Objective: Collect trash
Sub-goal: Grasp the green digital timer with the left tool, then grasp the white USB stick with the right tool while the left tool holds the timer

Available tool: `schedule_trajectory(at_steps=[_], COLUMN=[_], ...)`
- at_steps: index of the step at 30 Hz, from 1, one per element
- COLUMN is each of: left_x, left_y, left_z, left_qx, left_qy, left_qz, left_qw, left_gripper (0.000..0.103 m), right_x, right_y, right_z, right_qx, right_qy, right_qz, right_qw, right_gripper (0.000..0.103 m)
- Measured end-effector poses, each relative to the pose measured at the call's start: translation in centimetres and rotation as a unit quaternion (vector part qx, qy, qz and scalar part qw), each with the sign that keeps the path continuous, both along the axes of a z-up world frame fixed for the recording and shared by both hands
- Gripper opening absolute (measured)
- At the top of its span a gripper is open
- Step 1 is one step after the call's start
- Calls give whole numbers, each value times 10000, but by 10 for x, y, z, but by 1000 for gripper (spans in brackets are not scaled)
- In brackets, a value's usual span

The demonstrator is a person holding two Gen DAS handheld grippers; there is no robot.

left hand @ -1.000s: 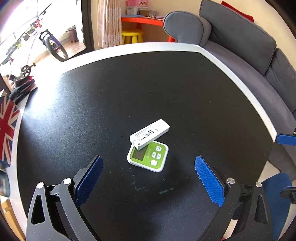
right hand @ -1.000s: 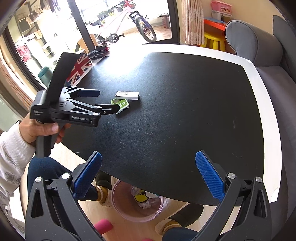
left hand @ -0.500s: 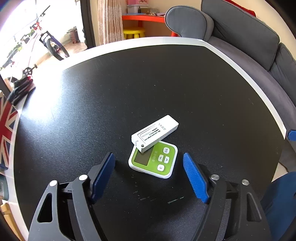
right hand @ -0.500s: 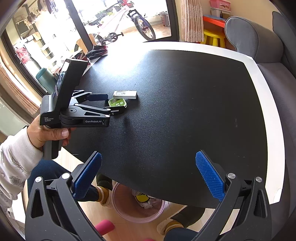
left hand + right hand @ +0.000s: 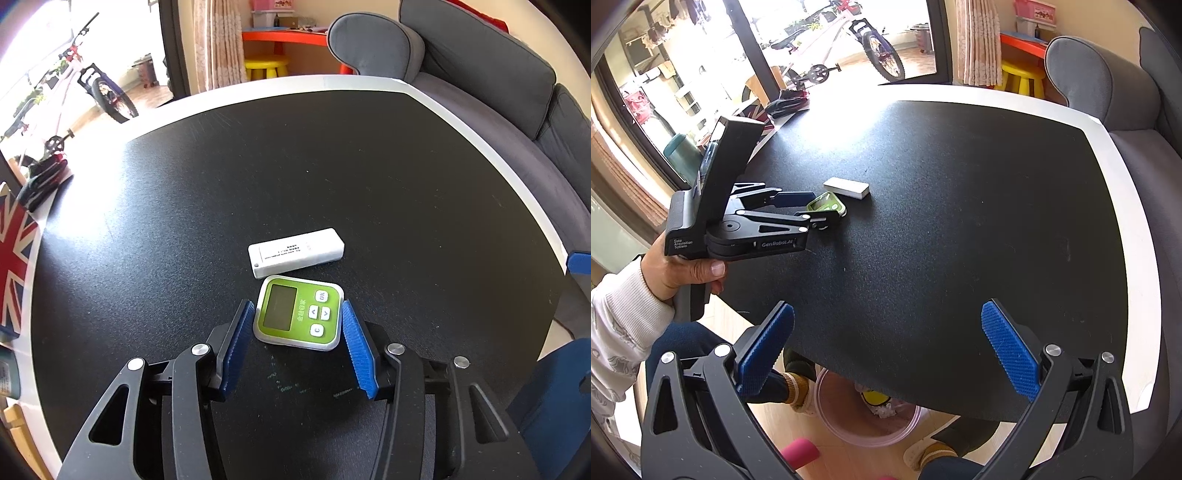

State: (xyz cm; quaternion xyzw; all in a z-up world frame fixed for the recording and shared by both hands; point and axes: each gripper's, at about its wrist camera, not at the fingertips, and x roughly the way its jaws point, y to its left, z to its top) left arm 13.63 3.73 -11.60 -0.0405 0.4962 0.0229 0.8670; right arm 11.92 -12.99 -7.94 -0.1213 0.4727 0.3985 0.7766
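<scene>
Green timer (image 5: 298, 313) buttons read "OK" and "C"; tool body reads "GenRobot.AI".

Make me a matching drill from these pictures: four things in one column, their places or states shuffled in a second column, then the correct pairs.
1. green device
2. white stick
3. pink bin
4. right gripper

a. on the floor under the table
b. wide open, nothing between its pads
c. between the closing left gripper pads
d. lying just beyond the green device

Pairs: 1-c, 2-d, 3-a, 4-b
</scene>
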Motion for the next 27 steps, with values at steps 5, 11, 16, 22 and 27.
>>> schedule_trajectory(at_steps=[5,11,16,22,27], left_x=[-7,-18,-25,-31,-36], left_y=[5,18,28,39,49], left_z=[12,25,28,31,31], left_qx=[-24,-59,-78,-148,-183], left_qy=[-56,-91,-58,-87,-106], left_qz=[47,225,371,482,571], left_qw=[10000,9997,9993,9987,9981], left_gripper=[48,48,48,48,48], right_x=[3,13,26,42,54], right_y=[10,30,50,79,105], right_z=[1,1,-1,-9,-16], right_qx=[-16,-111,-129,-203,-270], right_qy=[-32,-115,-156,-242,-304], right_qz=[71,247,419,664,890], right_qw=[10000,9996,9989,9973,9952], right_gripper=[100,100,100,100,99])
